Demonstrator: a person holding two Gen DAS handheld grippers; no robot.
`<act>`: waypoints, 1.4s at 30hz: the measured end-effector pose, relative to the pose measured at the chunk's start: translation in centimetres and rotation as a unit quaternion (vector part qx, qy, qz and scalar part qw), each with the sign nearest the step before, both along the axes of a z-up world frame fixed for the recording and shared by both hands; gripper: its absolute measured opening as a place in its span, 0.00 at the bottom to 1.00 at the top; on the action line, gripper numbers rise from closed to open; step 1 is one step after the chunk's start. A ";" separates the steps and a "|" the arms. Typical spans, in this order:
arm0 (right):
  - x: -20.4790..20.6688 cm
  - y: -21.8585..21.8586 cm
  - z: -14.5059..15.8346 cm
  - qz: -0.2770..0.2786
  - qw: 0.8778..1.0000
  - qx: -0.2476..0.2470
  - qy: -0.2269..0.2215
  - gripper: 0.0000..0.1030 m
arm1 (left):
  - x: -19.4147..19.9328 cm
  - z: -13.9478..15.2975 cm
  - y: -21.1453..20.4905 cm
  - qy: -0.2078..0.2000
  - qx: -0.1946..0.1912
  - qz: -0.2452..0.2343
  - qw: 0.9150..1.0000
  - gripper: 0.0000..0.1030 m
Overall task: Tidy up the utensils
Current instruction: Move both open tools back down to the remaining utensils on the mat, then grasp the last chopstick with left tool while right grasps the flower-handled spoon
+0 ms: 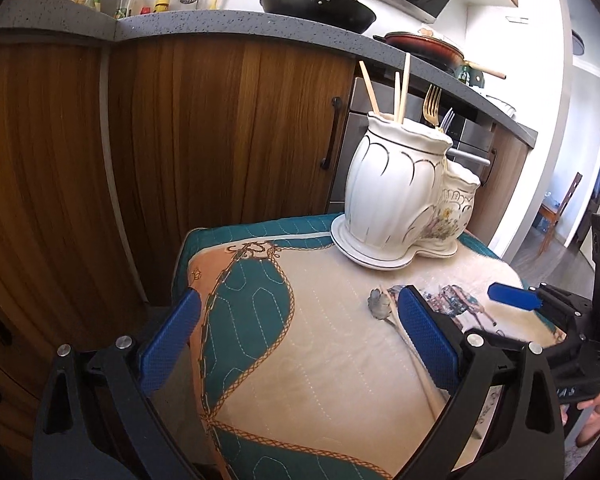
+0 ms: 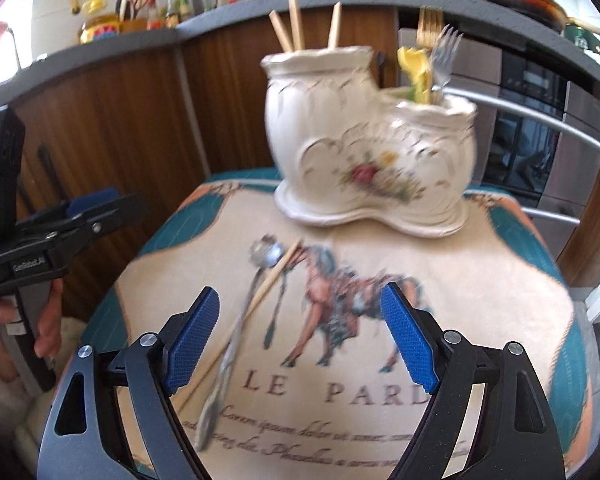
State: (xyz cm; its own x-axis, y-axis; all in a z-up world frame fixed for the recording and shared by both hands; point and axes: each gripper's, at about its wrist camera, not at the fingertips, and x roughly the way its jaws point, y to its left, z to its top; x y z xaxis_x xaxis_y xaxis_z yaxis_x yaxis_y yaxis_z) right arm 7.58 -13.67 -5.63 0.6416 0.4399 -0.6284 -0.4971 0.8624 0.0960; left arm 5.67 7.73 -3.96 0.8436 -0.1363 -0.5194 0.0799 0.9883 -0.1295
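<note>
Both sets of jaws stand wide apart with nothing between their blue pads: the left gripper (image 1: 300, 344) hangs over the near left part of the printed cloth (image 1: 320, 380), and the right gripper (image 2: 300, 340) hangs over the horse picture and lettering on that same cloth. No earlier view is at hand, so only this released state can be told. A white holder (image 2: 364, 152) with two joined compartments stands on the far side of the cloth, and it serves as the landmark. Its taller compartment holds three chopsticks (image 1: 396, 92), upright and leaning slightly apart. Its lower compartment holds a gold fork (image 1: 431, 106) and a silver fork (image 2: 446, 54), tines up, along with something yellow that is too blurred to name. In front of the holder, toward the grippers, a spoon (image 2: 228, 328) lies flat on the cloth with its bowl pointing at the holder. A single chopstick (image 2: 260, 296) lies slanted across it, touching or just over the spoon near its bowl. Both pieces lie closer to the right gripper's left finger than to its right one, and neither is touched by a pad. In the left wrist view the spoon's bowl shows just beside that gripper's right finger. A hand (image 2: 4, 316) holds the left gripper's grip, left of the holder. Behind the holder run wooden cabinet doors (image 1: 220, 120) under a grey counter (image 1: 240, 24) bearing a black wok (image 1: 320, 4).
</note>
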 end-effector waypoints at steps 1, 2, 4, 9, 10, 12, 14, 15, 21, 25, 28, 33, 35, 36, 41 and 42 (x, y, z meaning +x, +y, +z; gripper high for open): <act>-0.1 0.3 -0.1 0.004 1.000 -0.003 0.002 0.79 | 0.0 0.0 -0.1 -0.003 0.003 -0.002 1.000 0.94; -0.2 1.0 -0.2 0.009 1.000 -0.012 0.002 0.74 | -0.1 0.0 0.0 -0.007 0.004 -0.004 1.000 0.94; -0.3 2.1 -0.4 0.015 0.999 -0.033 0.001 0.66 | -0.1 0.0 0.1 -0.012 0.001 -0.007 1.000 0.94; 0.1 4.1 -1.2 0.026 0.998 -0.061 0.020 0.38 | 0.3 -0.6 0.7 -0.003 -0.013 -0.014 1.000 0.94; 0.2 4.4 -1.2 0.027 0.997 -0.066 0.018 0.35 | 0.4 -0.7 0.8 -0.002 -0.014 -0.015 1.000 0.94; 0.9 5.2 -1.3 0.025 0.997 -0.074 0.021 0.25 | 0.6 -0.8 0.9 0.000 -0.019 -0.017 1.000 0.94; 1.6 5.7 -1.4 0.025 0.996 -0.074 0.031 0.21 | 0.7 -0.9 1.1 0.002 -0.025 -0.017 1.000 0.94; 1.8 6.0 -1.4 0.027 0.996 -0.075 0.032 0.18 | 0.7 -0.9 1.3 0.002 -0.029 -0.017 0.999 0.94; 3.1 7.6 -2.1 0.026 0.993 -0.103 0.043 0.14 | 1.0 -1.2 1.7 0.011 -0.049 -0.019 0.999 0.94; 3.6 8.1 -2.4 0.021 0.991 -0.120 0.049 0.13 | 1.0 -1.2 1.8 0.010 -0.051 -0.021 0.998 0.94; 4.6 9.0 -2.6 0.017 0.990 -0.133 0.052 0.13 | 1.0 -1.1 1.9 0.011 -0.054 -0.021 0.998 0.94; 4.9 9.8 -2.7 0.011 0.990 -0.128 0.053 0.04 | 1.0 -1.2 2.1 0.010 -0.056 -0.020 0.998 0.94; 4.7 9.1 -2.6 0.003 0.992 -0.115 0.049 0.04 | 1.0 -1.1 2.1 0.010 -0.057 -0.020 0.998 0.94; 4.5 8.5 -2.3 -0.002 0.994 -0.098 0.048 0.04 | 1.0 -1.1 2.2 0.010 -0.058 -0.019 0.998 0.94; 2.7 5.3 -0.7 -0.010 0.997 -0.067 0.035 0.04 | 1.0 -1.0 1.6 0.023 -0.062 -0.040 0.997 0.94; 2.4 4.5 -0.5 -0.014 0.997 -0.065 0.034 0.04 | 1.0 -0.9 1.2 0.029 -0.061 -0.049 0.997 0.93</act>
State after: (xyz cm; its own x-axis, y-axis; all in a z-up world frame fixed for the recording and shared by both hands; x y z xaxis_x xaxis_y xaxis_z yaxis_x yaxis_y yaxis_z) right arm 9.98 -9.20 -6.16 0.6059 0.3345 -0.7218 -0.4692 0.8829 0.0153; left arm 6.66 8.93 -4.86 0.7925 -0.2815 -0.5411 0.1640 0.9528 -0.2555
